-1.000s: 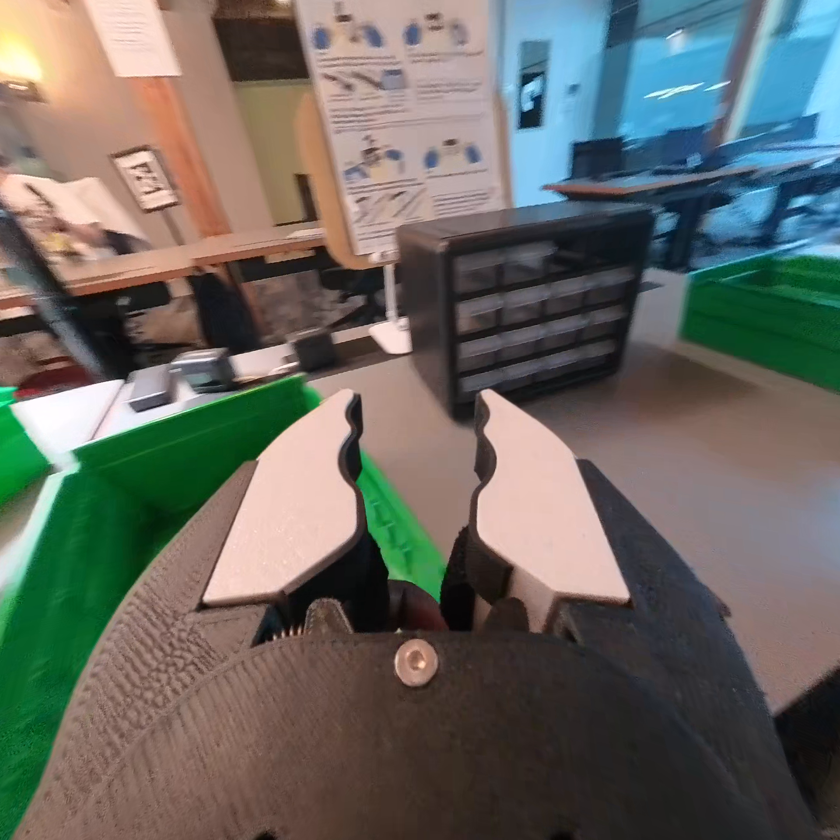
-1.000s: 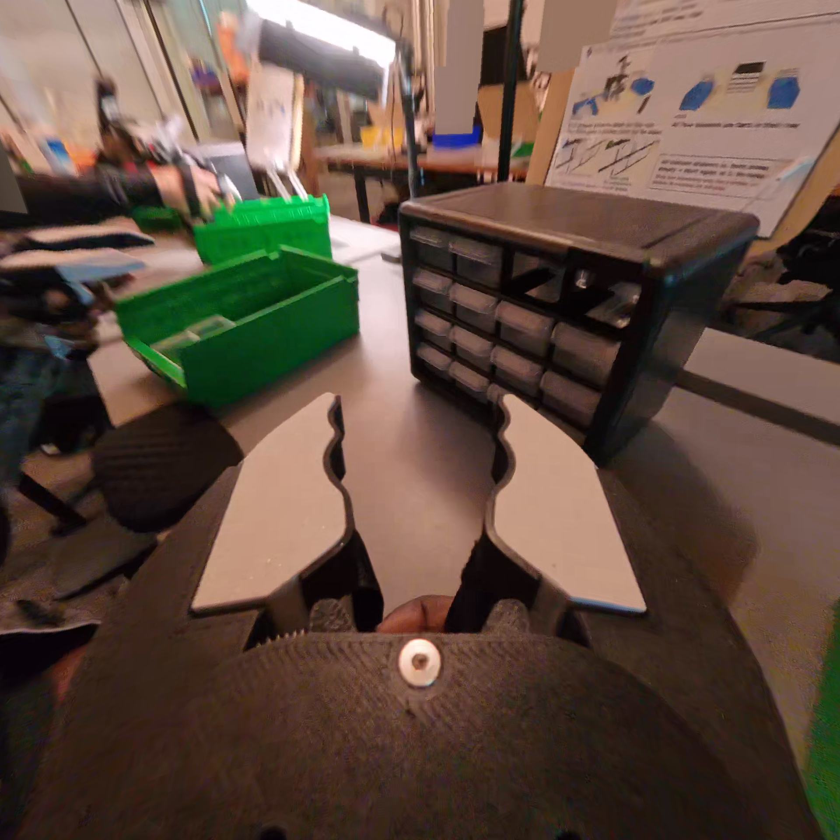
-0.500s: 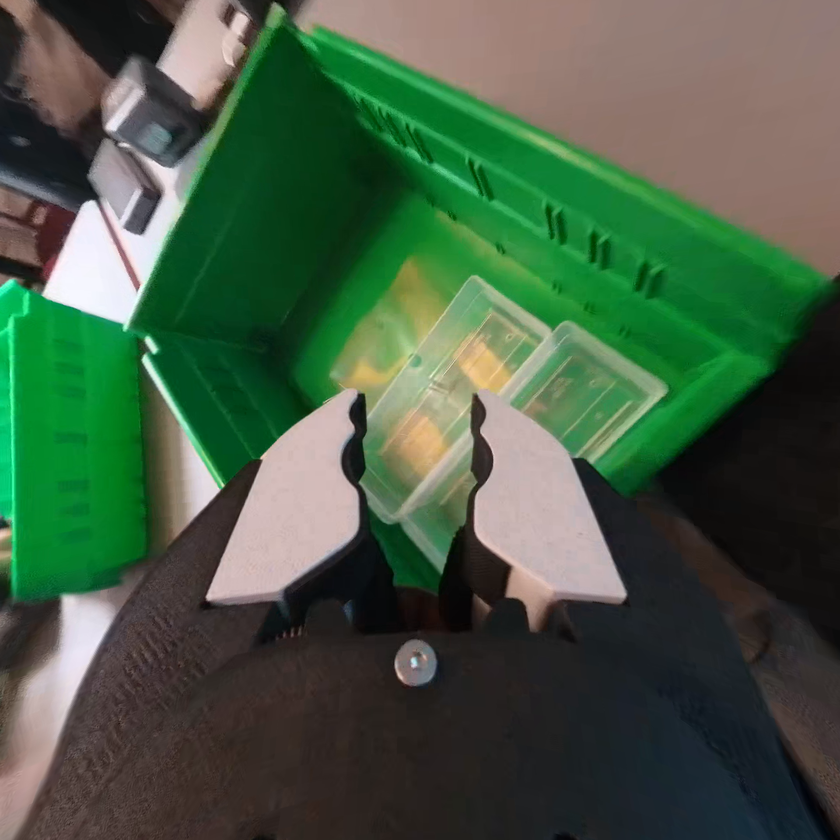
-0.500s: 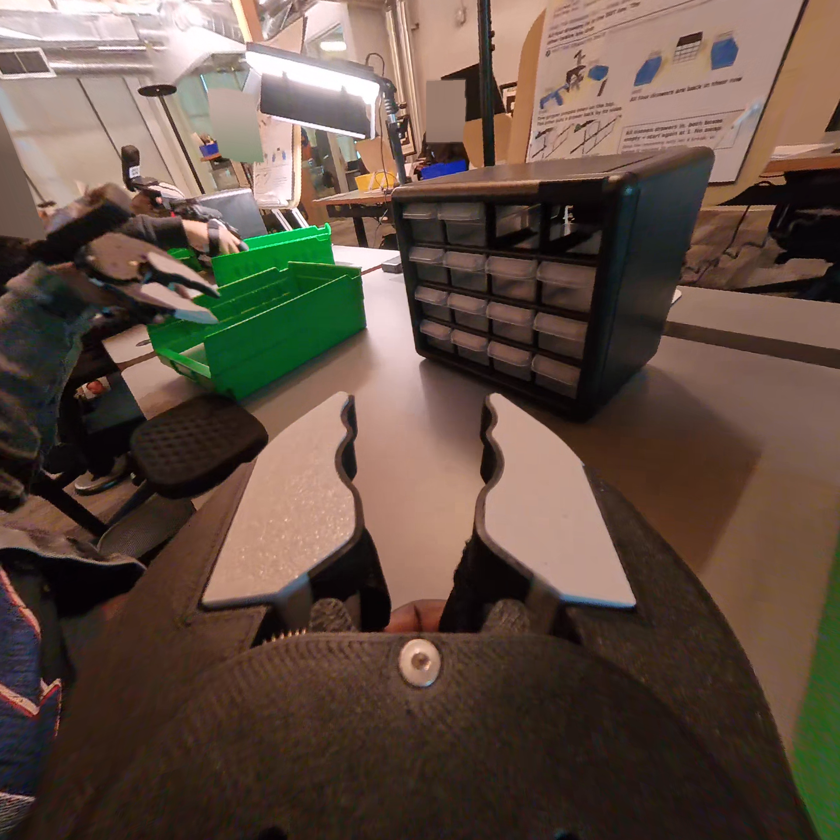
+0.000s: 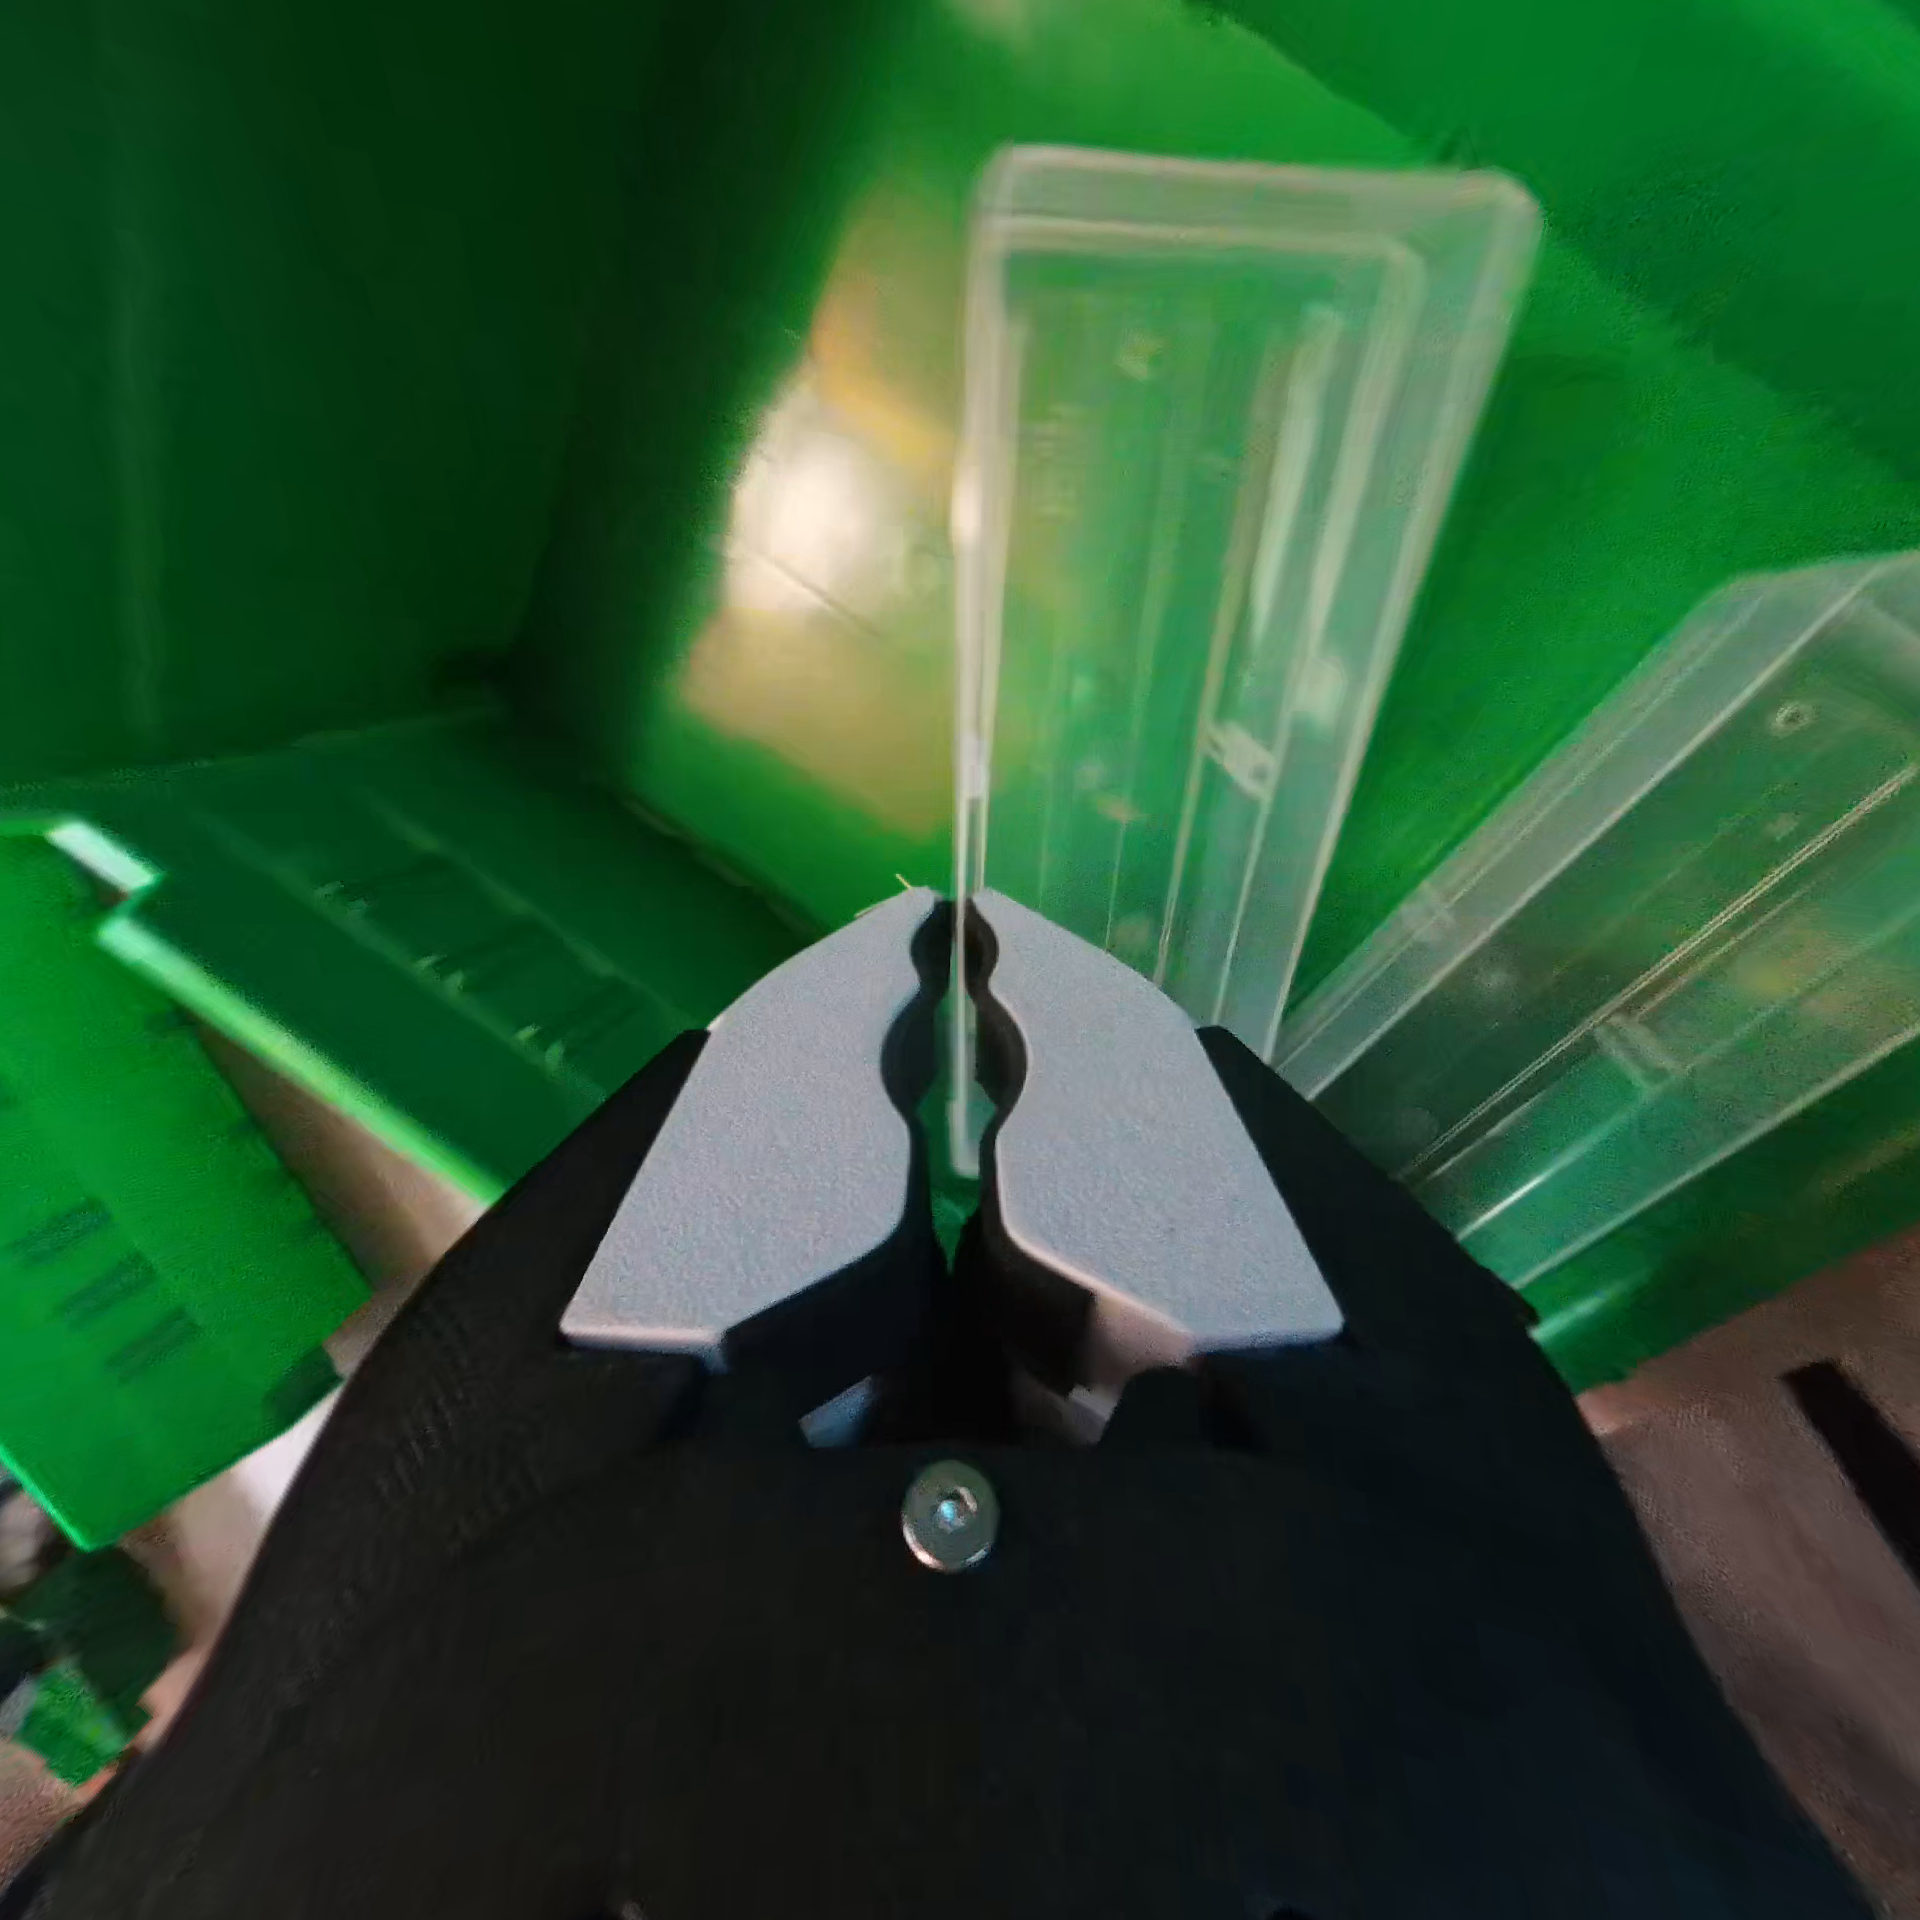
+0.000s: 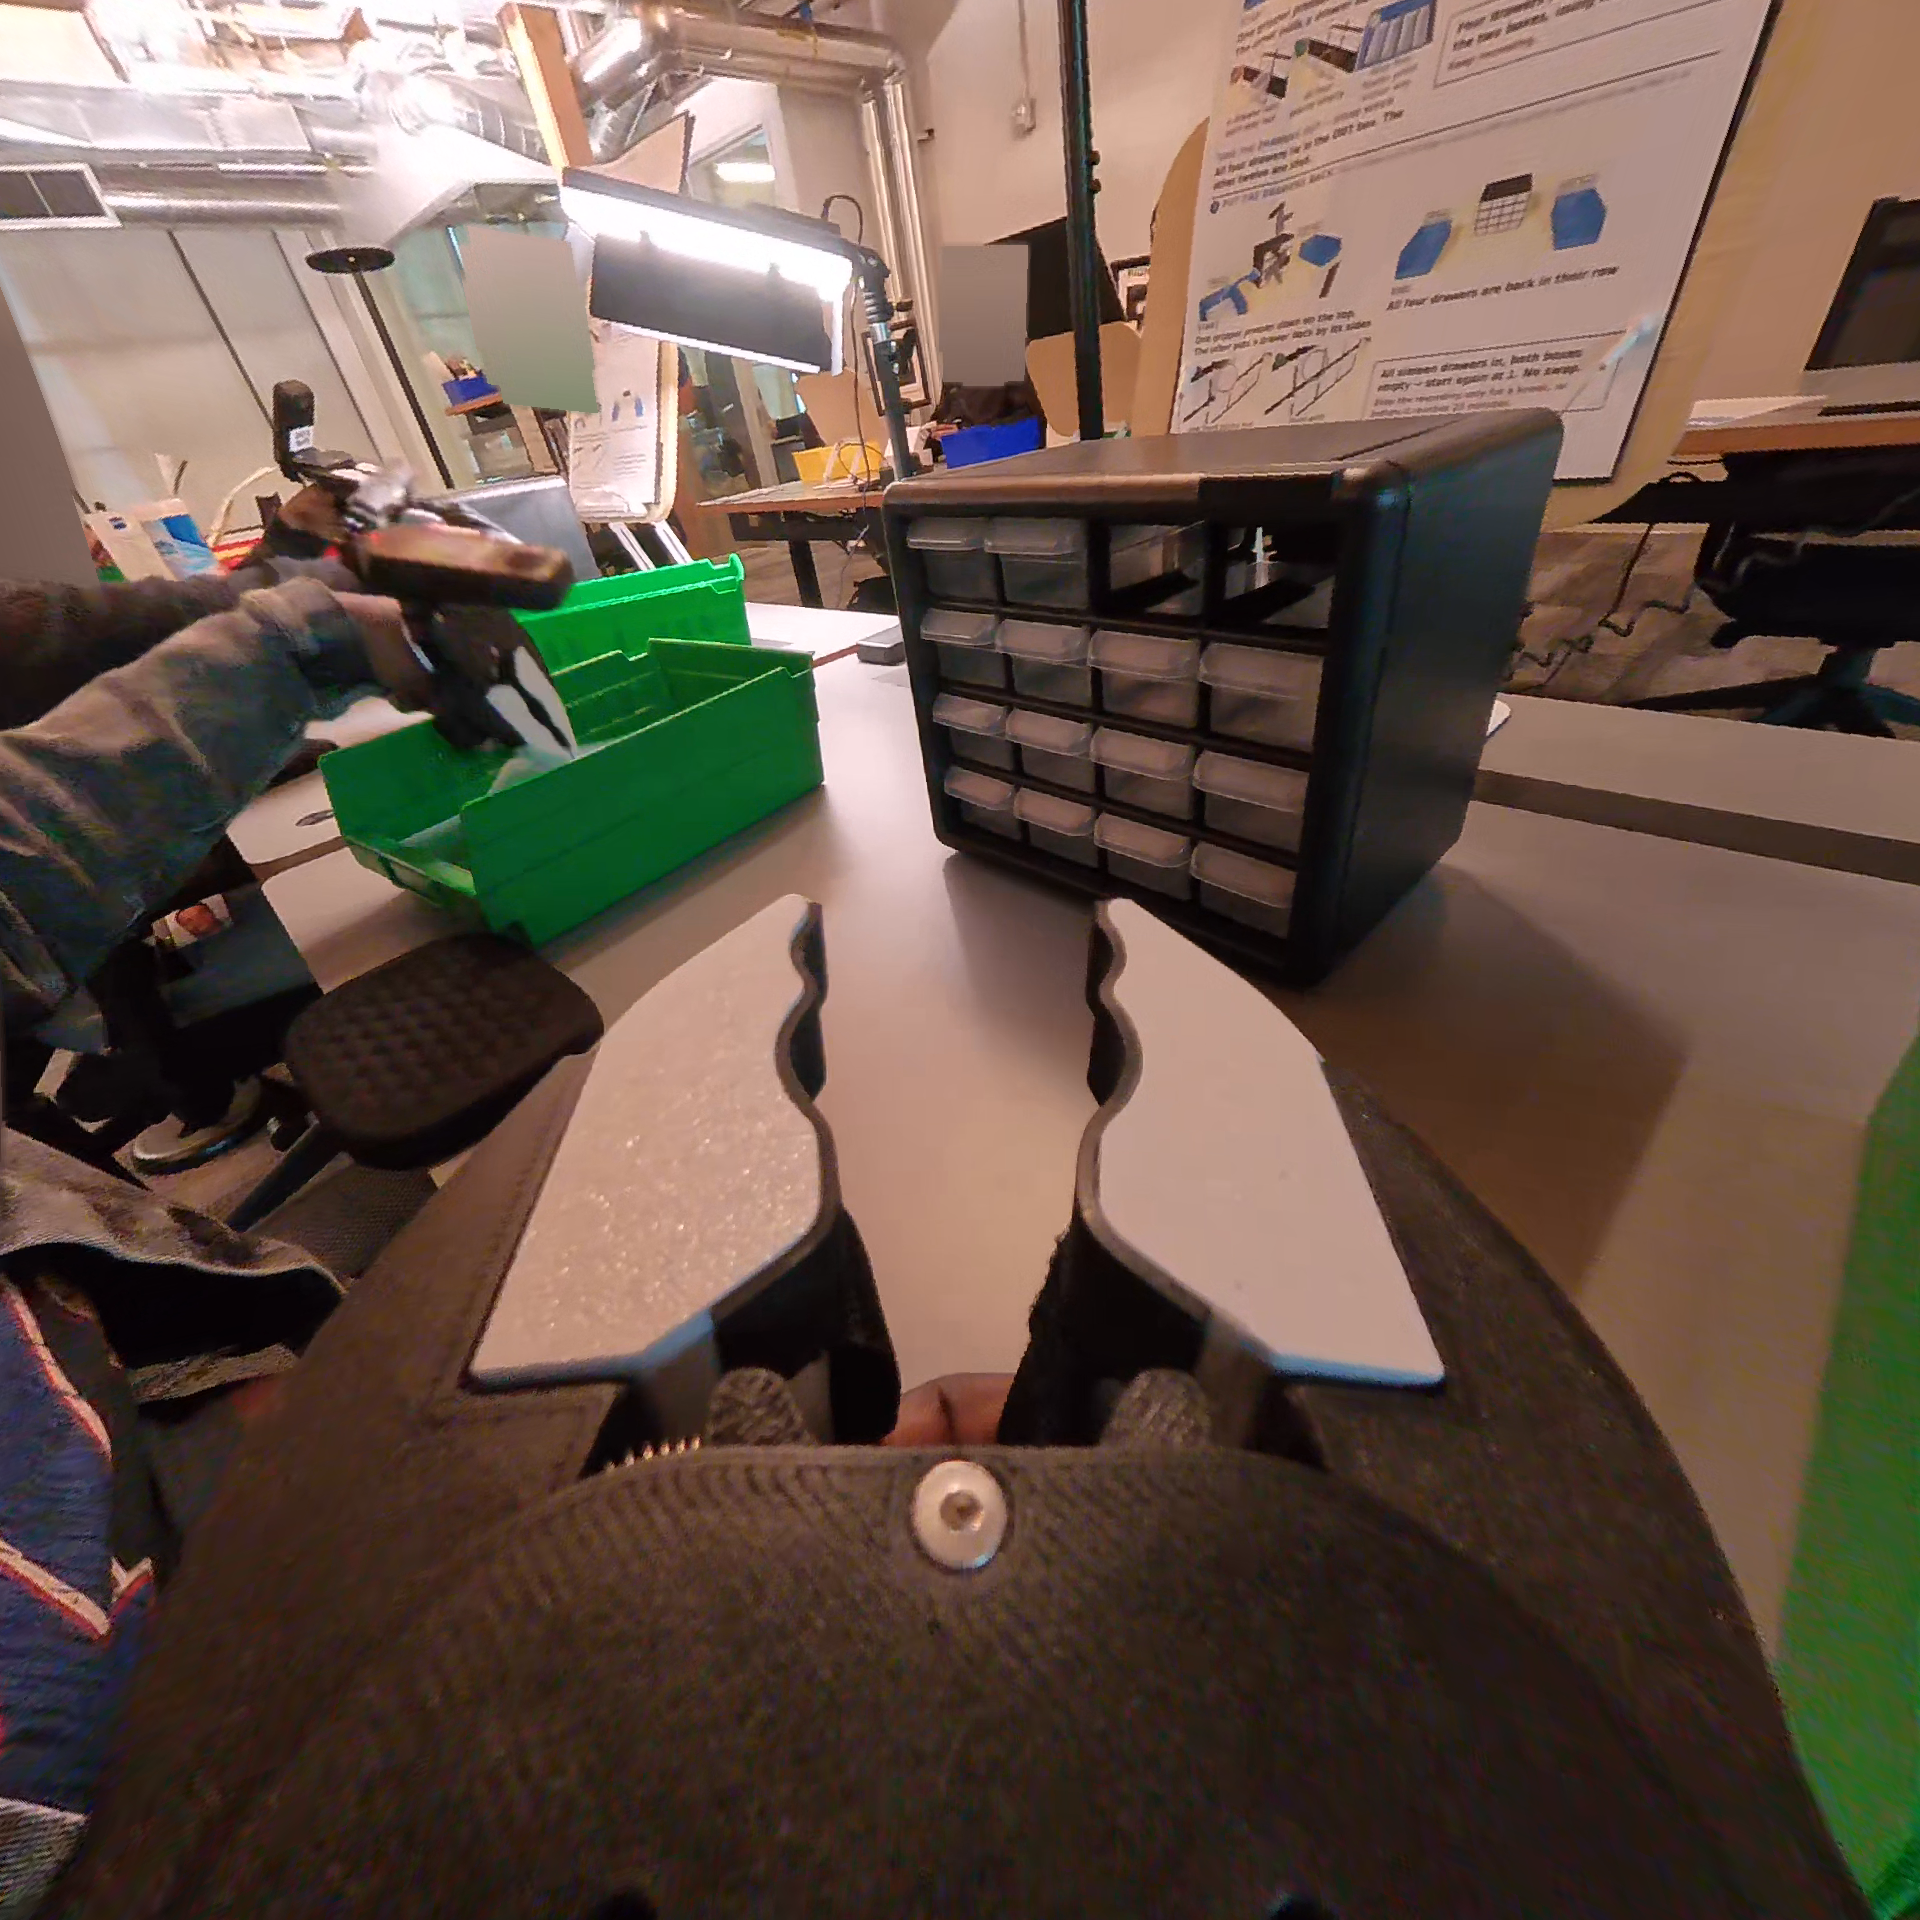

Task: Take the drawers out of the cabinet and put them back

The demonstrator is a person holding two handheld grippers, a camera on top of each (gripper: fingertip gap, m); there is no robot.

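Note:
My left gripper point(image 5: 961, 914) is down inside a green bin point(image 5: 312, 416) and shut on the thin side wall of a clear plastic drawer point(image 5: 1195, 520). A second clear drawer point(image 5: 1610, 935) lies beside it on the right. The right wrist view shows that gripper point(image 6: 509, 696) dipped into the bin point(image 6: 644, 821), left of the black cabinet point(image 6: 1195, 707). The cabinet's top row has two empty slots point(image 6: 1216, 571) on the right; its other slots hold drawers. My right gripper point(image 6: 956, 925) is open and empty, low over the grey table point(image 6: 1558, 1091) in front of the cabinet.
A second green bin point(image 6: 644, 623) stands behind the first. Another green bin point(image 6: 1870, 1455) edges in at the right. A black chair armrest point(image 6: 436, 1039) sits at the table's near left edge. A poster board and lamp stand are behind the cabinet.
My left gripper has swung from facing the cabinet down into the green bin and closed on the clear drawer's wall. My right gripper has stayed open, steadying in front of the cabinet.

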